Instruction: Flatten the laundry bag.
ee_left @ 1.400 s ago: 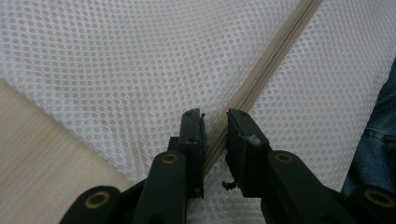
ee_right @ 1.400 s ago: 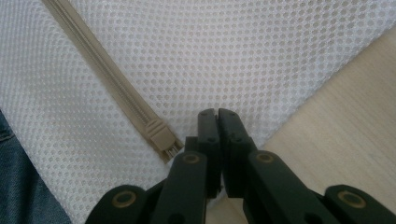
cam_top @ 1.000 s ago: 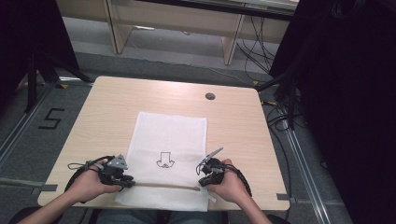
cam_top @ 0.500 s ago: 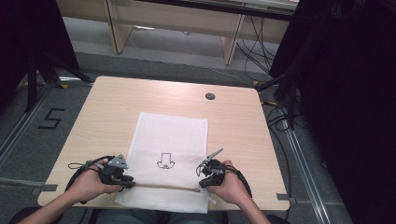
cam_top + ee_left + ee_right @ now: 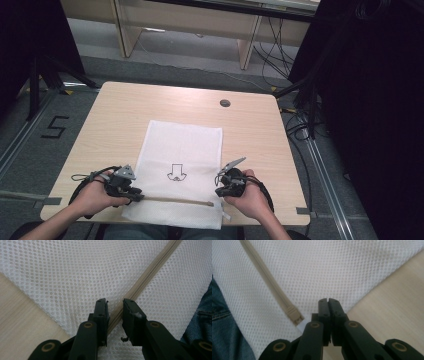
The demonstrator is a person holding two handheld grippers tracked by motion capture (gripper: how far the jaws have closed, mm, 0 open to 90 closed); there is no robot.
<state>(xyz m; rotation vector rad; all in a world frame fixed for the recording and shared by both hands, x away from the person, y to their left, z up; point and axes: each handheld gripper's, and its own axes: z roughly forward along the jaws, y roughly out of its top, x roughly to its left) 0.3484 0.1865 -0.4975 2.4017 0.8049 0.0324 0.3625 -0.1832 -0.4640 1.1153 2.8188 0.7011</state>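
A pale wooden table (image 5: 150, 107) stands on a grey floor, and a white mesh bag (image 5: 185, 150) lies flat at the middle of its near edge, its bottom end hanging just over that edge. The bag's long axis runs from the near edge toward the far one, while its tan zipper (image 5: 175, 200) crosses it sideways, parallel to the near edge. The left gripper (image 5: 115, 305) straddles the zipper's left end with its jaws a little apart and just opening — the pads not pressing. The right gripper (image 5: 328, 301) has its jaws shut, perhaps on the fabric by the zipper's right end — the pinch itself is hidden. The mesh looks light, soft and limp; it would bunch, so the stiffer zipper tape is the better hold.
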